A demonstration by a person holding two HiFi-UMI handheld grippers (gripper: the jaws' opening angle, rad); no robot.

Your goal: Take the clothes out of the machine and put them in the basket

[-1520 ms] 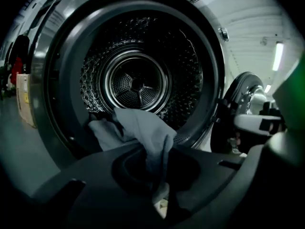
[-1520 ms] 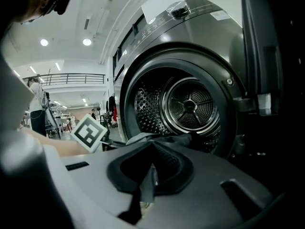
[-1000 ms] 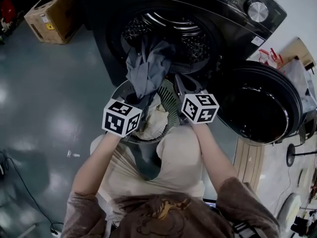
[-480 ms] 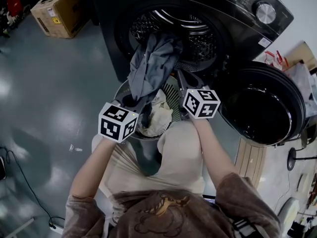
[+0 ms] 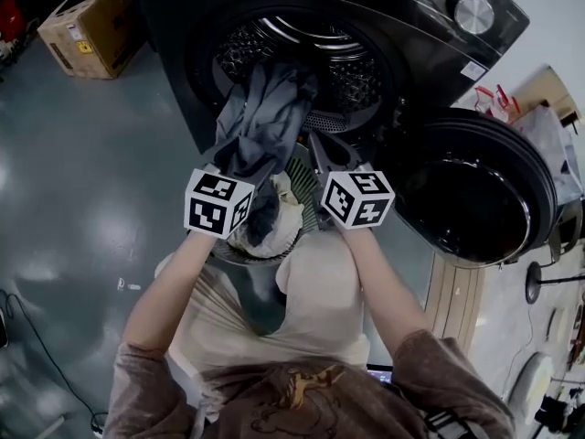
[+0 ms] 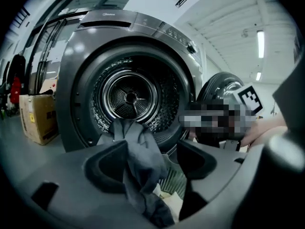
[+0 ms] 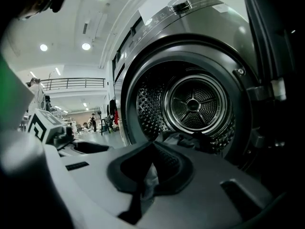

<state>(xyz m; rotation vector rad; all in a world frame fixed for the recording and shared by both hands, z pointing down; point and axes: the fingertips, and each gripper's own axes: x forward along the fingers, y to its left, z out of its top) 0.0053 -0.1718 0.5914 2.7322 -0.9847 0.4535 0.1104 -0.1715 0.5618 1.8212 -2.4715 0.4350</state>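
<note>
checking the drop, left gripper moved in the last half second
Yes: left gripper went toward the washing machine's drum; tongs have just been opening, grey garment loose between them.

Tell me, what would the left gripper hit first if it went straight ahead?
Probably the grey garment draped from the drum: it hangs between the left gripper's jaws, which have just been opening.

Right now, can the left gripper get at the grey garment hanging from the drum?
Probably yes: the left gripper has just been opening its jaws, and the grey garment hangs between them, unblocked.
</note>
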